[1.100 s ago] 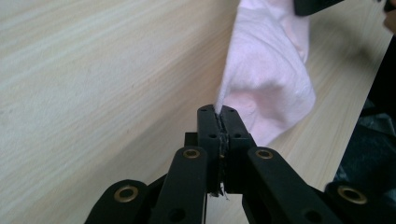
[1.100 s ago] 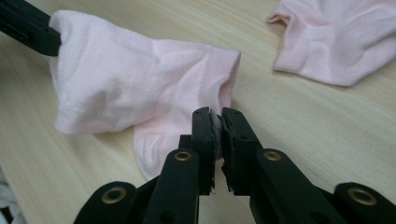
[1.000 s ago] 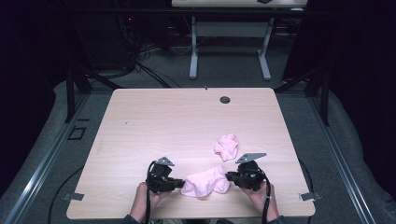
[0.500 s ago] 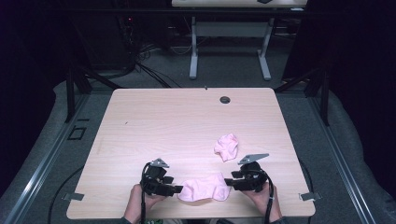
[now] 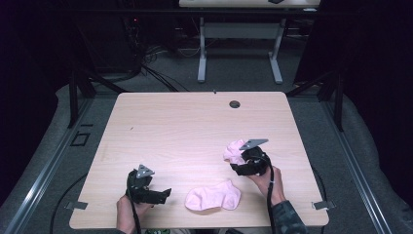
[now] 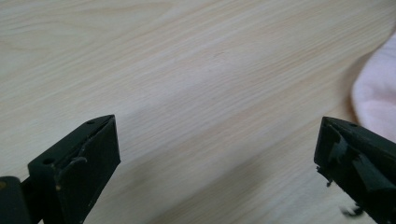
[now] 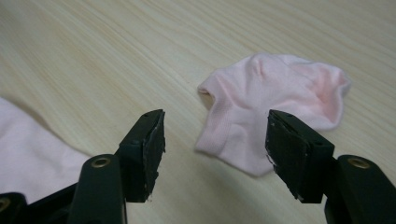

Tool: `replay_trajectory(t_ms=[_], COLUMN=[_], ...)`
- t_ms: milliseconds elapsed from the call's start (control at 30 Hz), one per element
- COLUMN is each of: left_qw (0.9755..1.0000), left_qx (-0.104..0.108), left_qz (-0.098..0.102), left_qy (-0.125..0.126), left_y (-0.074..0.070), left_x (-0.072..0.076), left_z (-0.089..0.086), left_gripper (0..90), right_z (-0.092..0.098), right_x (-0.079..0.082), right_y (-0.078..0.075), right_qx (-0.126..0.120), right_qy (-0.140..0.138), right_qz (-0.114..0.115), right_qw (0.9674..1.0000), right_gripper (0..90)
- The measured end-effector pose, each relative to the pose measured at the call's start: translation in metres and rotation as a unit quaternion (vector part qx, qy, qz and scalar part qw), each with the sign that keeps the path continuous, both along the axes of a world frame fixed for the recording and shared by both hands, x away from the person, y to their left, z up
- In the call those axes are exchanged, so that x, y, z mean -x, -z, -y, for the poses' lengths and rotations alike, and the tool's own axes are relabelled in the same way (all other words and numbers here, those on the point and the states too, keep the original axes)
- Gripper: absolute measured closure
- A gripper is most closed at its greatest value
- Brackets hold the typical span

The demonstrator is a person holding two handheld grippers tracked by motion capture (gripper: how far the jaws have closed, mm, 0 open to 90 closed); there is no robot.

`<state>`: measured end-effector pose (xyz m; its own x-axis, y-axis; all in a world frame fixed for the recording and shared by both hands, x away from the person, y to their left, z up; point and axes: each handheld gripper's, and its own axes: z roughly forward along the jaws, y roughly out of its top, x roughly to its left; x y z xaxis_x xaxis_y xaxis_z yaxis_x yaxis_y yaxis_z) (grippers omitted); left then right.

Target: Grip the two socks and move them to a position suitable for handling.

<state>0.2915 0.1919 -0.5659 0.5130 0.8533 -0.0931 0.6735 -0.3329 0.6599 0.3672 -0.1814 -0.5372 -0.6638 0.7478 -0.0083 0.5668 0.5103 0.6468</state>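
Two pink socks lie on the wooden table (image 5: 195, 126). One sock (image 5: 213, 196) is spread flat near the front edge, between the two hands. The second sock (image 5: 234, 149) is crumpled farther back on the right. My left gripper (image 5: 164, 194) is open, resting left of the flat sock, whose edge (image 6: 378, 102) shows past its right jaw. My right gripper (image 5: 234, 167) is open and empty, close to the crumpled sock (image 7: 275, 102), which lies just ahead of its jaws. The flat sock's edge (image 7: 28, 149) appears at the left of the right gripper view.
A small dark round hole (image 5: 234, 104) sits near the table's far edge. Another table's legs (image 5: 238, 48) stand on the grey floor beyond. Dark frame posts flank the table on both sides.
Both grippers have let go of the flat sock, which now lies at the front edge. The left gripper drew back left; the right gripper moved up toward the crumpled sock.
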Motion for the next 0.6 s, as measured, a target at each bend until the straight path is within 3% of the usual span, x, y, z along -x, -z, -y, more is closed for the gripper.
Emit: replay_trajectory(t_ms=[133, 200, 233, 333, 500, 600], left_qw=[0.9999, 1.0000, 1.0000, 0.9999, 0.9999, 0.9999], left_qx=[-0.004, -0.003, -0.002, -0.001, 0.001, 0.000], left_qz=[0.010, 0.007, 0.006, 0.009, 0.011, 0.013], left_qy=[-0.007, -0.007, -0.007, -0.005, -0.002, -0.001], left_y=[0.002, 0.002, 0.002, 0.001, 0.001, 0.001], left_x=[0.001, 0.001, 0.000, 0.000, 0.000, 0.000], left_z=[-0.004, -0.004, -0.004, -0.003, -0.001, 0.000], left_gripper=[0.4, 0.4, 0.4, 0.5, 1.2, 1.9], right_z=[-0.012, -0.015, -0.017, -0.017, -0.013, -0.012], right_x=[-0.019, -0.025, -0.029, -0.030, -0.031, -0.032], right_y=[0.014, 0.020, 0.025, 0.027, 0.027, 0.028], right_qx=[0.029, 0.048, 0.050, 0.047, 0.042, 0.032], right_qy=[-0.012, -0.016, -0.014, -0.017, -0.009, -0.007], right_qz=[-0.016, -0.020, -0.021, -0.022, -0.020, -0.020], right_qw=[0.9994, 0.9985, 0.9984, 0.9985, 0.9989, 0.9993], right_gripper=[43.5, 48.8, 55.6, 61.0, 83.1, 84.5])
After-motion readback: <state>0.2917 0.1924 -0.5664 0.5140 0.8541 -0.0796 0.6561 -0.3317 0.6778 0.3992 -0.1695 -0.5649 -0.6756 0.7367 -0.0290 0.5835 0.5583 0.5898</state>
